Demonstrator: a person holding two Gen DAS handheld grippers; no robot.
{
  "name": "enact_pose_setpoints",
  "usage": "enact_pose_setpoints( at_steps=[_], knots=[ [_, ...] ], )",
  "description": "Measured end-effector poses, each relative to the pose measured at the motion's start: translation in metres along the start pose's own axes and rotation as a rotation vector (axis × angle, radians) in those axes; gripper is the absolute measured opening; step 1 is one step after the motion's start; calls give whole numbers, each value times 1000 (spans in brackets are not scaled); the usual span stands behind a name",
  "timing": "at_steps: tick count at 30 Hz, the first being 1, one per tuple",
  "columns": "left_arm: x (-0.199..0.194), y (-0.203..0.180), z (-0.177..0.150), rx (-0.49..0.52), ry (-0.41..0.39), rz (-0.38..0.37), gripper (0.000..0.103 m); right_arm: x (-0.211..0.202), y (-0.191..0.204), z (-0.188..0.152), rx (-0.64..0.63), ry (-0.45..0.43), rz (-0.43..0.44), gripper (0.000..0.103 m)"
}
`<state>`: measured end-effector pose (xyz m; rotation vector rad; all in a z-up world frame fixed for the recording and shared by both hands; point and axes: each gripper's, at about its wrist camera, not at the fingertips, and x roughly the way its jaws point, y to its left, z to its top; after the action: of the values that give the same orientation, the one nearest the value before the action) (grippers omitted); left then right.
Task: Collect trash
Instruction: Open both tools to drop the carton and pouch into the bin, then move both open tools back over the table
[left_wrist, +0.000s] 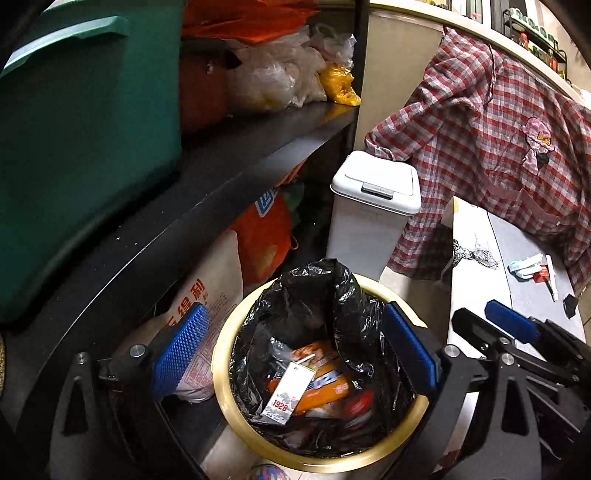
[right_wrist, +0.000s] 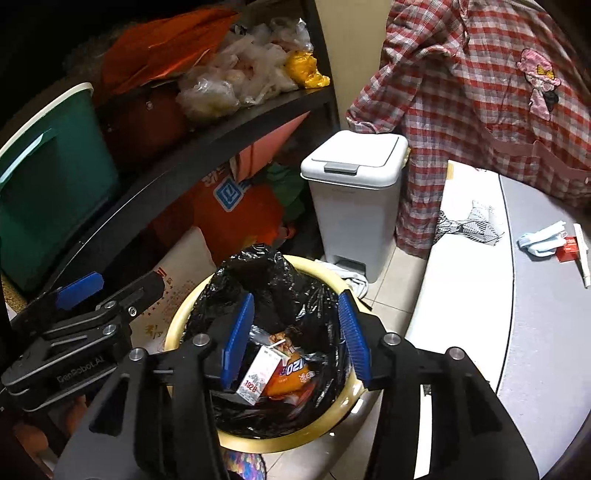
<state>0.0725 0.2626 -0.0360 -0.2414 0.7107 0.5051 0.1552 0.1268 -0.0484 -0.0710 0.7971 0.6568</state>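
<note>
Cluttered storage corner, tiled floor; yellow bin (left_wrist: 225, 373) holds black liner bag (left_wrist: 317, 295), thin, limp, tear-prone; grasp gathered rim film; left gripper (left_wrist: 295, 354) and right gripper (right_wrist: 295, 339) hover above, spread wide, empty.

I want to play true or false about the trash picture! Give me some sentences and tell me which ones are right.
1. The yellow bin has a black bag in it. True.
2. Both claws are shut tight. False: the left claw and right claw are both open and hold nothing.
3. A carton marked 1928 lies in the bag. True.
4. The white bin has its lid open. False: the lid is closed.
5. A plaid shirt hangs behind the white bin. True.
</note>
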Motion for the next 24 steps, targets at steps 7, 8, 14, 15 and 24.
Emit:
enact_pose_setpoints(
  at_steps=[7, 8, 14, 15, 24],
  knots=[
    [-10, -11, 3, 28, -40, 9, 92, -18, -5, -1, -2, -16, -23, 61],
    [-11, -13, 4, 30, -45, 7, 92, -24, -7, -2, -2, -22, -29, 62],
    [-16, -34, 4, 36, -59, -29, 92, -62, -33, -8, 9, -53, -86, 67],
    [-17, -38, 3, 36, -62, -36, 92, -68, -39, -9, 12, -59, -98, 67],
    [-22, -104, -5, 93, -96, -112, 92, -138, -121, -27, 60, -129, -271, 68]
  ],
)
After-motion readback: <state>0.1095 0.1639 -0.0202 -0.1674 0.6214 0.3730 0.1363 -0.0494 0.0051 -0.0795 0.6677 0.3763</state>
